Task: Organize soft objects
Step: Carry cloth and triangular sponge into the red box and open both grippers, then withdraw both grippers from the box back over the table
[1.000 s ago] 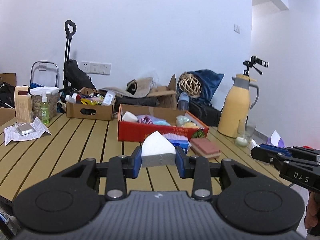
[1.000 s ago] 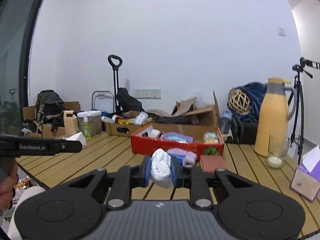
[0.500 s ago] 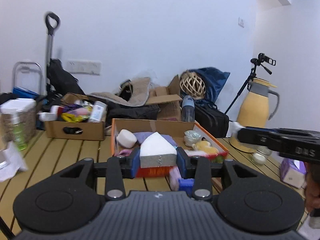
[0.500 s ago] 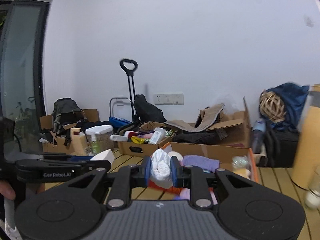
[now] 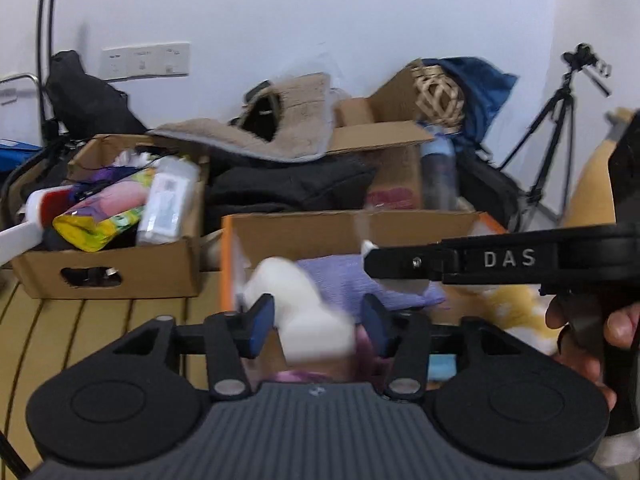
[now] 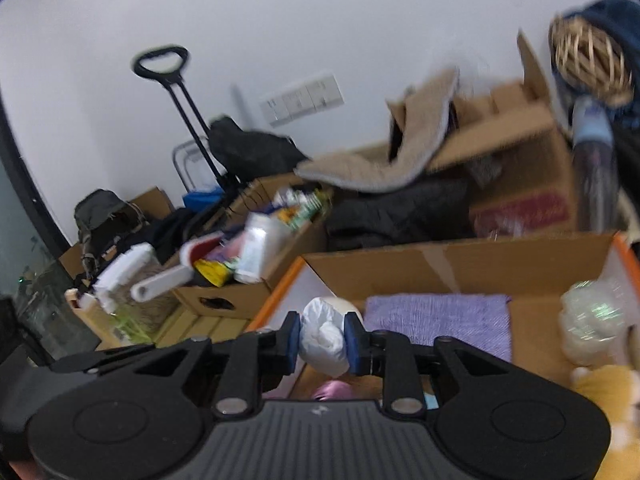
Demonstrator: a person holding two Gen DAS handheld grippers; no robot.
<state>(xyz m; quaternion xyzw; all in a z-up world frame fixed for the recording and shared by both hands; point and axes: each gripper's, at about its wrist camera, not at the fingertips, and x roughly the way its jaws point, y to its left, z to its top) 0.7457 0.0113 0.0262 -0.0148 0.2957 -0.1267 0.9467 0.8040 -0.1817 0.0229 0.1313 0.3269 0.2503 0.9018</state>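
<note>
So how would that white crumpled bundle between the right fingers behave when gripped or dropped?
The white bundle looks wrinkled and bulges past the fingers, so it is probably soft, floppy and light. Dropped into the orange-edged box, it likely slumps rather than rolls.

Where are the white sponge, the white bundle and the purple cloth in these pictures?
white sponge (image 5: pixel 316 334): left wrist view, on its blurred front face, between the opening jaws.
white bundle (image 6: pixel 323 338): right wrist view, on its middle, between the blue pads.
purple cloth (image 6: pixel 438 326): right wrist view, on its flat top, inside the box.

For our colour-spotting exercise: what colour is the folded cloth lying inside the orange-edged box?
Light purple. The cloth shows best in the right wrist view.
</note>
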